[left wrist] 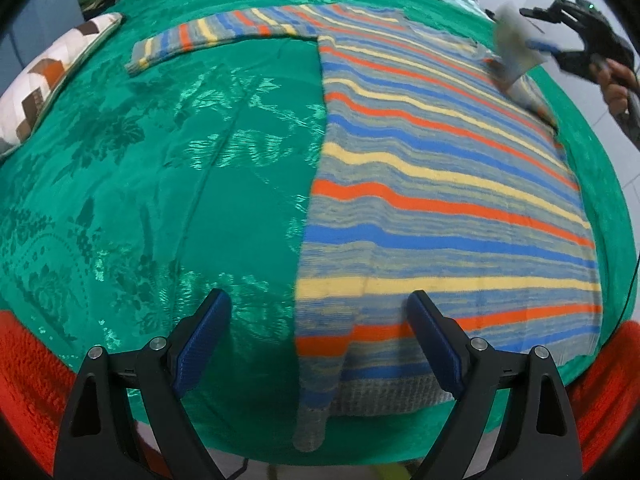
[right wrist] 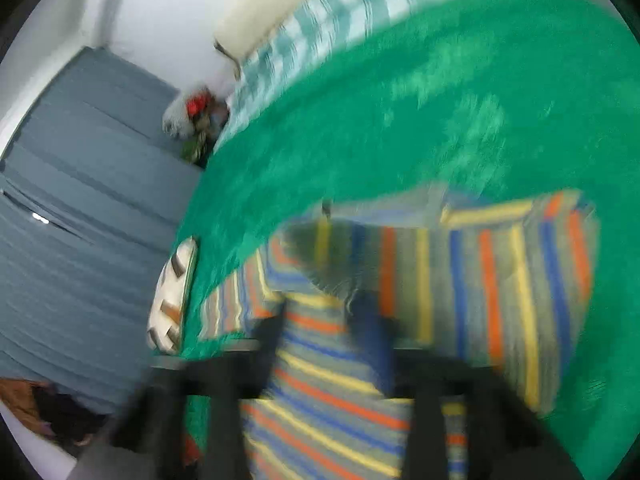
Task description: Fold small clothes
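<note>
Striped knit sweater (left wrist: 440, 184) lies flat on the green bedspread (left wrist: 160, 160), ready for folding. Left gripper (left wrist: 320, 344) hovers at the hem, jaws apart. Right gripper (left wrist: 536, 46) lifts the far sleeve (right wrist: 500, 280), jaws apparently clamped on it; blur prevents certainty.

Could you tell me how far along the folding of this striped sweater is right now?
Early stage. Done: the striped sweater lies spread on the green blanket. In hand: the right gripper appears to be lifting the far right part, probably a sleeve, though blur hides its jaws. Left: the left sleeve lies stretched out unfolded, the body is unfolded, and the left gripper hovers open over the hem, gripping nothing.
</note>
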